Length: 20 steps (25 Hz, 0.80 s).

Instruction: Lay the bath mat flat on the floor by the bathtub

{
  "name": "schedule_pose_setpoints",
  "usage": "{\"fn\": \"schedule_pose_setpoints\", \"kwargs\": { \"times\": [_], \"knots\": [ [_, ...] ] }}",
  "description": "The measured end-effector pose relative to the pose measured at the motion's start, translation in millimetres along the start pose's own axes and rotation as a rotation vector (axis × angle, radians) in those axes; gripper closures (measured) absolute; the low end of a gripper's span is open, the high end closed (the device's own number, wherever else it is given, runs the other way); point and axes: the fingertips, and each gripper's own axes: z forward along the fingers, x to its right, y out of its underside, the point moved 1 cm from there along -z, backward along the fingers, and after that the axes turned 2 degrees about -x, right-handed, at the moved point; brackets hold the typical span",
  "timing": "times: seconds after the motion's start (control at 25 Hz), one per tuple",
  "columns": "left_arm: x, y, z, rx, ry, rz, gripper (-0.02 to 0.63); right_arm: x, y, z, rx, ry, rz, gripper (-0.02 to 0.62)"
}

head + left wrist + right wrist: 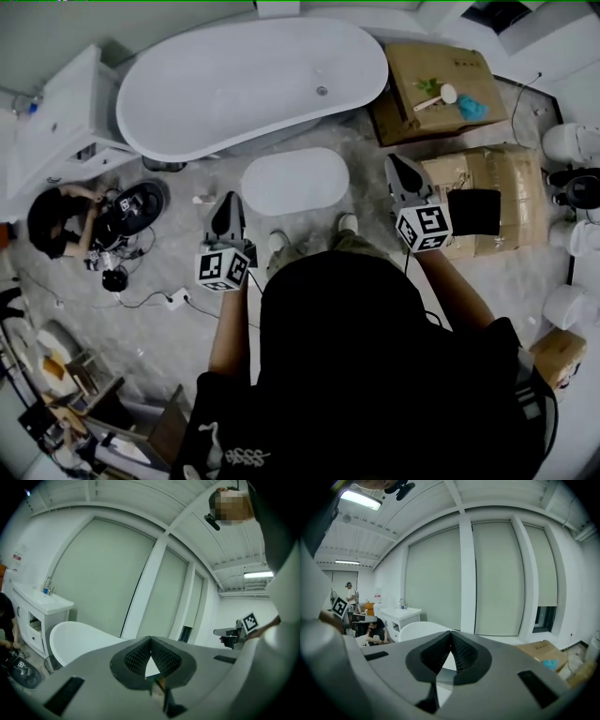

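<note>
The white oval bath mat (295,181) lies flat on the marbled floor just in front of the white bathtub (253,80); my feet stand at its near edge. My left gripper (228,203) hovers to the mat's left, shut and empty. To the mat's right, my right gripper (398,167) is held over a cardboard box, also shut with nothing in it. In the left gripper view the jaws (150,640) meet at their tips with the bathtub (75,639) beyond. The right gripper view shows its jaws (451,634) closed the same way, above the tub (419,629).
Two cardboard boxes (431,89) (492,187) sit right of the tub. A white vanity cabinet (56,131) stands at the left, with a person crouching (56,220) beside it among cables and a power strip (176,298). White round fixtures (572,145) line the right edge.
</note>
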Motion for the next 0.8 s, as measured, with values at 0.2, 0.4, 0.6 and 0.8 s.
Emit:
{"fn": "schedule_pose_setpoints", "kwargs": {
  "times": [0.2, 0.4, 0.6, 0.8],
  "knots": [
    [52.9, -28.2, 33.6, 0.042, -0.012, 0.045, 0.587, 69.2, -16.8, -25.7, 0.033, 0.042, -0.017, 0.574],
    [98.2, -48.9, 62.0, 0.091, 0.02, 0.115, 0.586, 101.1, -38.5, -31.7, 0.077, 0.027, 0.016, 0.574],
    [105.6, -52.1, 84.6, 0.085, -0.031, 0.096, 0.586, 104.1, -40.4, -22.8, 0.084, 0.022, 0.011, 0.574],
    [104.0, -47.0, 86.9, 0.079, 0.001, 0.092, 0.586, 96.0, -31.7, -21.4, 0.053, 0.031, 0.009, 0.574]
  ]
}}
